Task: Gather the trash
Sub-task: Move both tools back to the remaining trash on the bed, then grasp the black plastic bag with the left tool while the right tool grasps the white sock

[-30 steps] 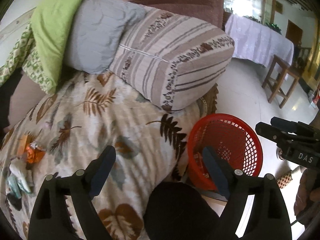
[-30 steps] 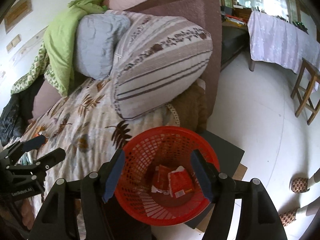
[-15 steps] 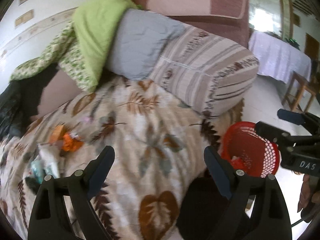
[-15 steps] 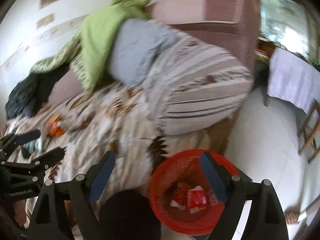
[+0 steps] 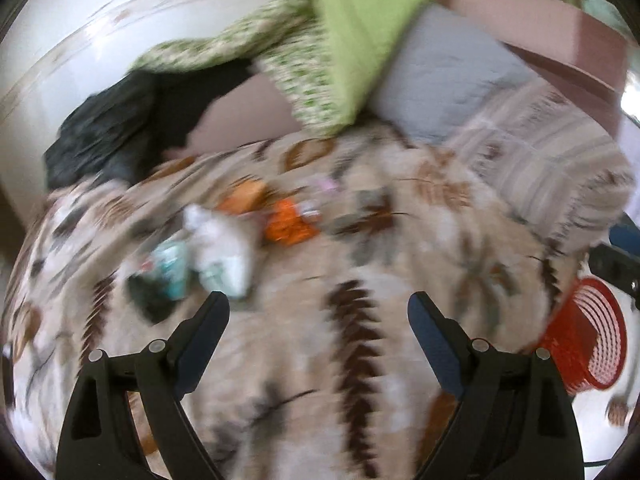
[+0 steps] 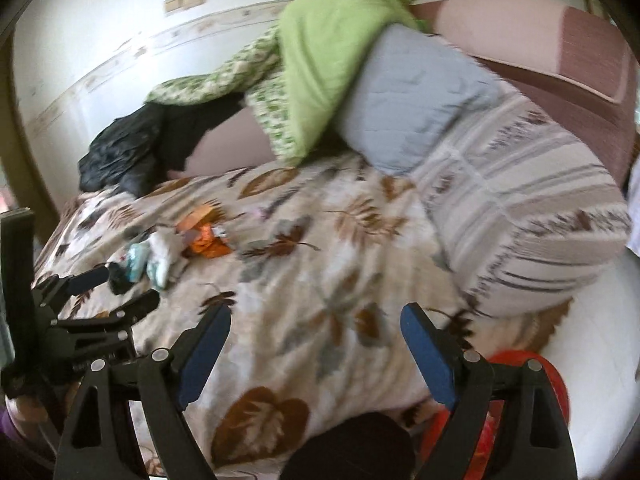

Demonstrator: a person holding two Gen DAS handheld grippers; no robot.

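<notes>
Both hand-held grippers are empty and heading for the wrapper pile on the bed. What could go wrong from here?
1. The orange wrapper, white wrapper and teal packet lie bunched and touching; one pinch may drag a neighbour or drop it.
2. They sit on the soft leaf-print bedcover; open fingers could catch the fabric too.
3. The left hand-held gripper and right hand-held gripper are close and may collide at the pile. The red basket sits off the bed edge, so carried trash could fall short.

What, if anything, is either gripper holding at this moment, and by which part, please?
Nothing is held: the left gripper and right gripper both stand open and empty above the bedspread.
</notes>
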